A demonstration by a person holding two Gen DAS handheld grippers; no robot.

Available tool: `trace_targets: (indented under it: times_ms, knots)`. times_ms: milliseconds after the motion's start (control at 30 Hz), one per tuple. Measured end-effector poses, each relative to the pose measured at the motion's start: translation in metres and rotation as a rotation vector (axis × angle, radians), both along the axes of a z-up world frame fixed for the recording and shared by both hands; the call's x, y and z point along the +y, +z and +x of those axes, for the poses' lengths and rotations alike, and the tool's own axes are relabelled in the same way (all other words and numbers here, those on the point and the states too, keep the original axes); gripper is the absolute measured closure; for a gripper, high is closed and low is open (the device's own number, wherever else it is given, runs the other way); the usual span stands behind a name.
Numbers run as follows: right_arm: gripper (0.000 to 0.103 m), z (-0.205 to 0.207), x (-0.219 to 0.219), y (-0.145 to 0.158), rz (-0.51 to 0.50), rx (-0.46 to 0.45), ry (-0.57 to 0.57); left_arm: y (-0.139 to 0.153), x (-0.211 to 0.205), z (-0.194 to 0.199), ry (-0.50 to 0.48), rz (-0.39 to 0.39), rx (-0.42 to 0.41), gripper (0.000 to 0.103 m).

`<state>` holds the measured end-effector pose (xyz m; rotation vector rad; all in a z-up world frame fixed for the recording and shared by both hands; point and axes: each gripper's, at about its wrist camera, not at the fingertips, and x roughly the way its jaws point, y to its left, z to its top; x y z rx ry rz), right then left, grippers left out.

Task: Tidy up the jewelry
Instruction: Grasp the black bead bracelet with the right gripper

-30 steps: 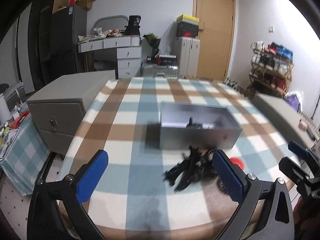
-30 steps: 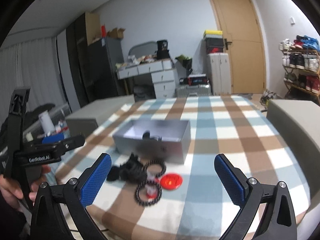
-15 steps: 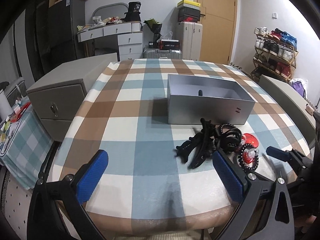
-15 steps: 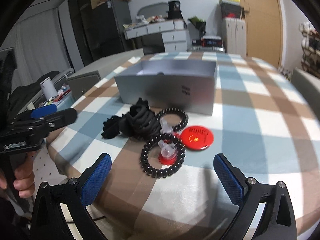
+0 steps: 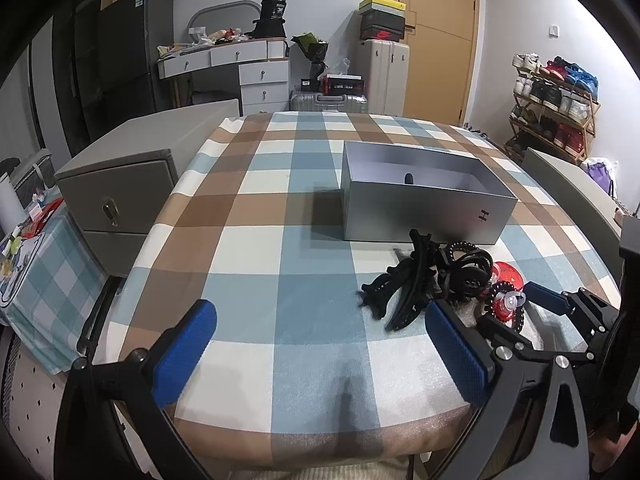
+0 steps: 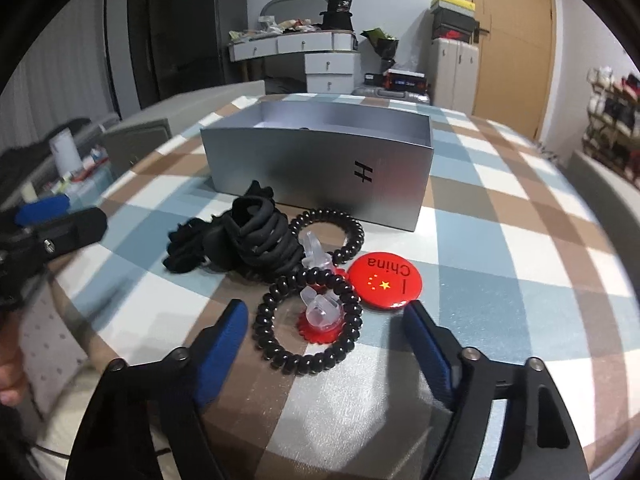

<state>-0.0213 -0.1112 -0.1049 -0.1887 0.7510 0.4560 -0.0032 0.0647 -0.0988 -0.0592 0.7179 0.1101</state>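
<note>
Right gripper (image 6: 324, 336) over black spiral hair tie (image 6: 308, 320)
Jaws just narrowing, not gripping; left gripper (image 5: 320, 344) wide, at 9 o'clock; silver box (image 6: 320, 168) at 12.

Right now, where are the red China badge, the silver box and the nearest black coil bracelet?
red China badge (image 6: 386, 282): right wrist view, centre of face.
silver box (image 6: 316, 172): right wrist view, front wall.
black coil bracelet (image 6: 267, 319): right wrist view, left side of ring.

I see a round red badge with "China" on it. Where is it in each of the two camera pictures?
Left wrist view: the round red "China" badge sits right of centre, half hidden behind the pile of black hair ties.
Right wrist view: it lies flat just right of centre, beside the black beaded bracelet.
Shared landmark: the open silver box marked "H", just beyond it.
</note>
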Motion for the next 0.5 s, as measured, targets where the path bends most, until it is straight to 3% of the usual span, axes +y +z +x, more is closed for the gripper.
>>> trace_targets:
  times_ms: [100,133,500]
  knots:
    - [0.053,-0.001,0.000,0.002,0.003,-0.008,0.011,-0.001,0.000,0.000,0.004,-0.003,0.006,0.001]
    - [0.055,-0.002,-0.001,0.002,0.004,-0.011,0.013,-0.001,0.000,0.000,0.004,-0.004,0.008,0.001]
    - [0.055,-0.016,-0.024,0.027,0.142,-0.107,0.019,0.003,-0.007,0.003,-0.014,0.002,0.007,0.001]
